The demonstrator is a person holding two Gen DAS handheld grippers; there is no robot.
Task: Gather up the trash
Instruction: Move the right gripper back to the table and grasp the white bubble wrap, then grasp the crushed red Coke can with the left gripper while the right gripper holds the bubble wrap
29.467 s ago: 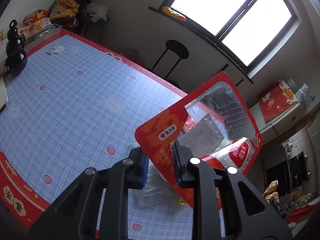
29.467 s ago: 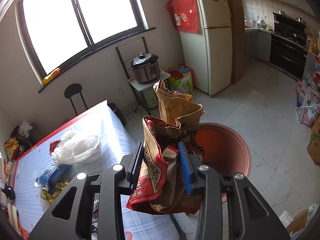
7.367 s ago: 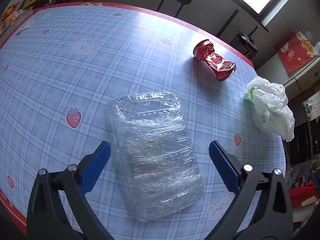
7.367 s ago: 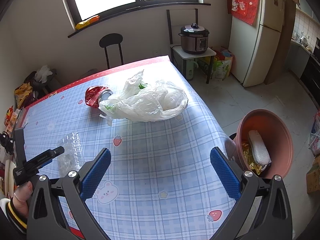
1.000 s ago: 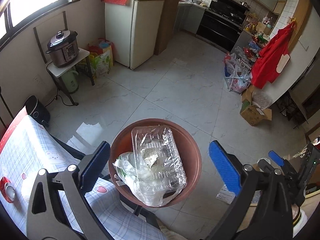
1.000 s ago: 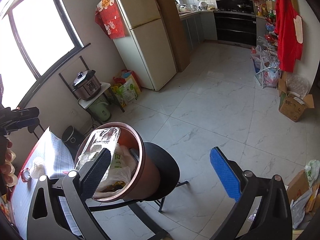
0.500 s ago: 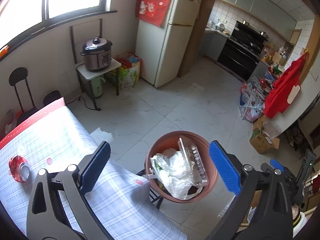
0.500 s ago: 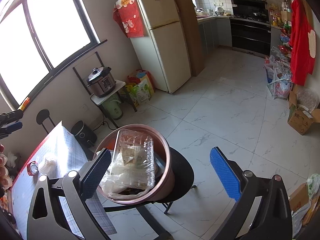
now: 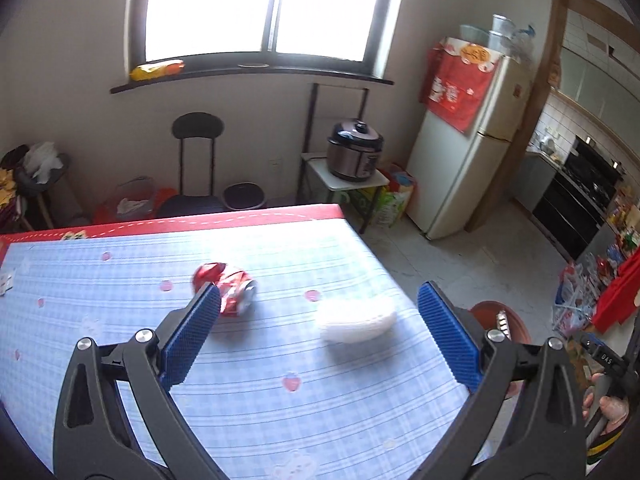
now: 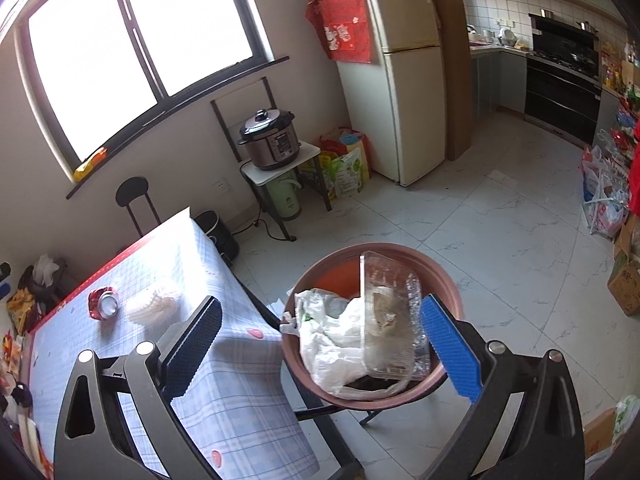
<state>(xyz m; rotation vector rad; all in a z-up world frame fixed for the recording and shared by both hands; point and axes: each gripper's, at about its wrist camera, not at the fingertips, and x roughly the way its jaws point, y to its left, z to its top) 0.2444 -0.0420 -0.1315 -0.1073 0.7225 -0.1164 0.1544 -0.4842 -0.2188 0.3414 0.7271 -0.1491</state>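
A crushed red can [image 9: 230,290] lies on the blue checked tablecloth [image 9: 280,400], just beyond my left gripper's left fingertip. A crumpled white wrapper [image 9: 356,318] rests near the table's right edge. My left gripper [image 9: 318,340] is open and empty above the table. In the right wrist view the brown basin [image 10: 304,280] beside the table holds a clear plastic tray [image 10: 394,316] and a white plastic bag [image 10: 334,332]. My right gripper [image 10: 318,346] is open and empty over the basin. The can [image 10: 103,303] and the wrapper [image 10: 154,303] show there too.
A black chair [image 9: 196,152] and a pressure cooker [image 9: 354,154] on a small stand are behind the table, a fridge [image 9: 464,148] to the right. Bags and boxes [image 10: 612,216] line the tiled floor at far right. A hand [image 9: 608,408] shows at the left view's right edge.
My left gripper has swung from above the basin back over the table, so the can and wrapper now lie in front of it. The right gripper has turned slightly toward the basin.
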